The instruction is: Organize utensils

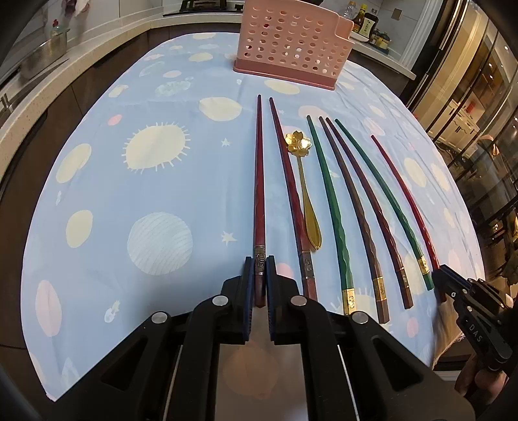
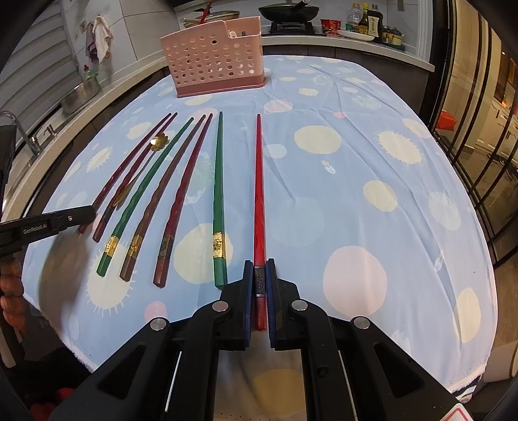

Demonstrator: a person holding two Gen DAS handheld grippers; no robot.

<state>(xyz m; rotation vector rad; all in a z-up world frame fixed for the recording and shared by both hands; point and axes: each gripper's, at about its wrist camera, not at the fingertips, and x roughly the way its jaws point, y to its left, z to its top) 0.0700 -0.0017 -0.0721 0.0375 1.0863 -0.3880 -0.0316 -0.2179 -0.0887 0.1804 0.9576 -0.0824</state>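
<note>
While both grippers, left gripper (image 1: 259, 272) and right gripper (image 2: 259, 275), have jaws closed on the outermost chopsticks (image 1: 259, 194) of the bench row, lift level toward the far pink holder (image 1: 291, 42).

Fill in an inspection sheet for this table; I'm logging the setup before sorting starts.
Surface: blue planet-print tablecloth, wrinkled.
Job's things: seven chopsticks in a row; gold flower spoon among them; pink holder at far edge.
Clutter: nothing seen.
Grippers: left claw shut on leftmost dark red chopstick; right claw shut on bright red chopstick.
Cables: nothing seen.
Surroundings: kitchen counter, wok, sauce bottles.
</note>
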